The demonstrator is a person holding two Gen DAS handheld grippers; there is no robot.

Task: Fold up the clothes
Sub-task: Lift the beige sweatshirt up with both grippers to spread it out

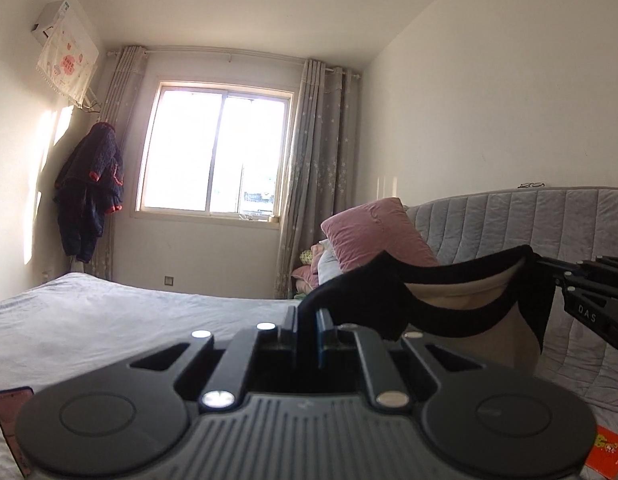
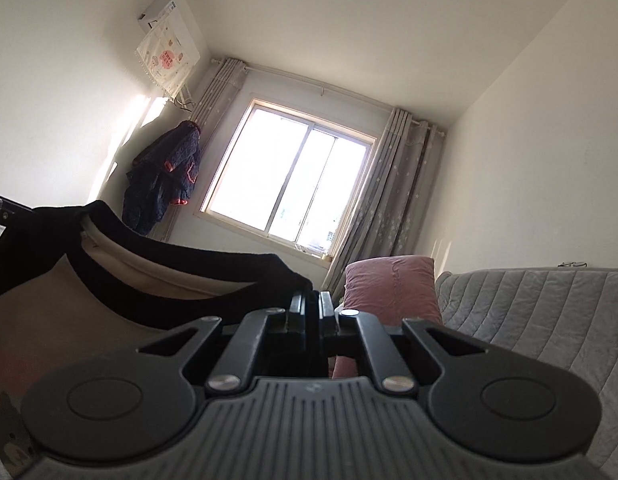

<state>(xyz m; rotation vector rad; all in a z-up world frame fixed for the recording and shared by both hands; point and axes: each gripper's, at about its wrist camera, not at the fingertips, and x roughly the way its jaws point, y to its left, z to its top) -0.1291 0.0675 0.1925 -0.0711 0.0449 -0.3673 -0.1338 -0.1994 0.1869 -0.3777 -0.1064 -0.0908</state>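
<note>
Nearest the lens in the left wrist view is the left gripper (image 1: 308,322), its fingers (image 1: 289,326) pinching the black collar band of a beige garment (image 1: 461,300). That garment hangs in the air between the two tools, above the bed (image 1: 109,312). Its far shoulder is clamped by the right gripper (image 1: 549,264), seen at the right edge of the same view. In the right wrist view the right gripper (image 2: 312,306) shows its fingers (image 2: 297,312) pressed together on black collar fabric; the beige garment (image 2: 89,300) stretches away to the left, where the tip of the left gripper (image 2: 5,204) holds the other end. The neckline sags between the two grips.

Behind the garment stands a grey quilted headboard (image 1: 529,220) with a pink pillow (image 1: 373,236) leaning against it. A window (image 1: 217,156) with grey curtains (image 1: 313,168) is set in the far wall. A dark blue coat (image 1: 93,188) hangs in the corner, below a cloth-covered air conditioner (image 1: 67,56). An orange card (image 1: 607,454) lies at the lower right.
</note>
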